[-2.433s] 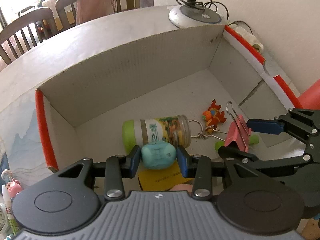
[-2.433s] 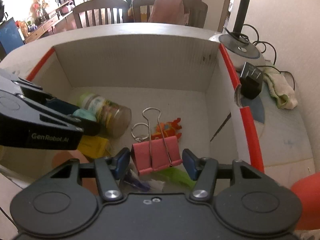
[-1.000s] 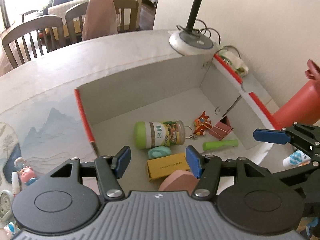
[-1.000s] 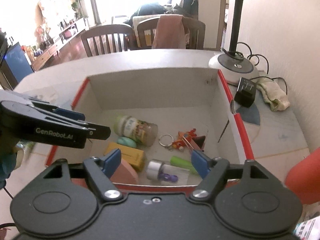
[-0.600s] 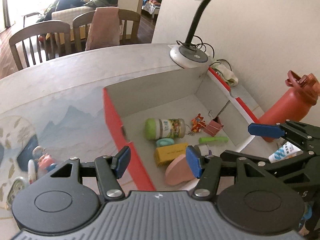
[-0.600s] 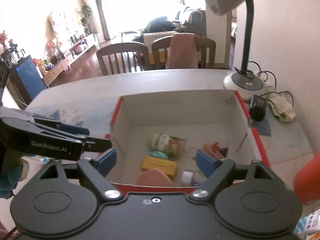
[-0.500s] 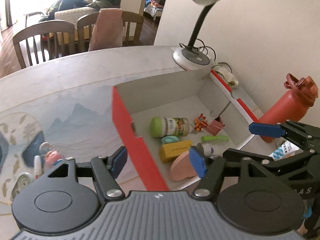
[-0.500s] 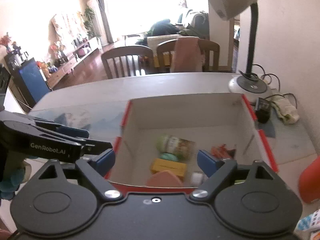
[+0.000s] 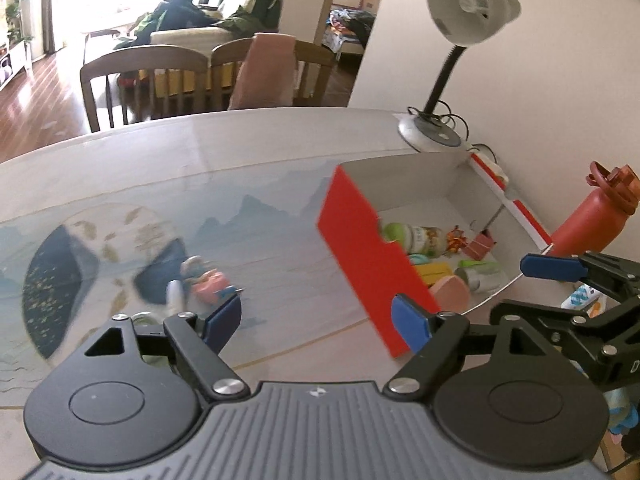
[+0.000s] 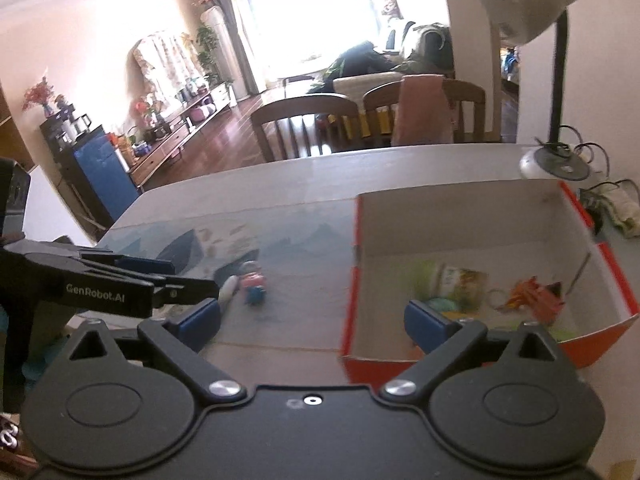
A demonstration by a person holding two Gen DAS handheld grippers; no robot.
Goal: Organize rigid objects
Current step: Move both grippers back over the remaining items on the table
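Observation:
A red cardboard box (image 9: 360,236) with a white inside stands on the table at the right; it also shows in the right wrist view (image 10: 352,280). In it lie a green-capped jar (image 9: 416,236), a pink binder clip (image 9: 482,246), an orange keychain toy (image 9: 456,236), a yellow block (image 9: 432,270) and a pink heart-shaped piece (image 9: 450,292). A small pink and blue figurine (image 9: 208,278) lies on the table left of the box, seen too in the right wrist view (image 10: 252,276). My left gripper (image 9: 318,318) is open and empty above the table. My right gripper (image 10: 312,318) is open and empty.
A desk lamp (image 9: 432,136) stands behind the box. A red water bottle (image 9: 592,216) stands to its right. A white tube (image 9: 174,292) lies by the figurine. Wooden chairs (image 9: 148,84) stand beyond the table's far edge.
Both grippers let go of the teal piece and the pink binder clip in the box, opened, then pulled back, up and left, bringing the figurine into view.

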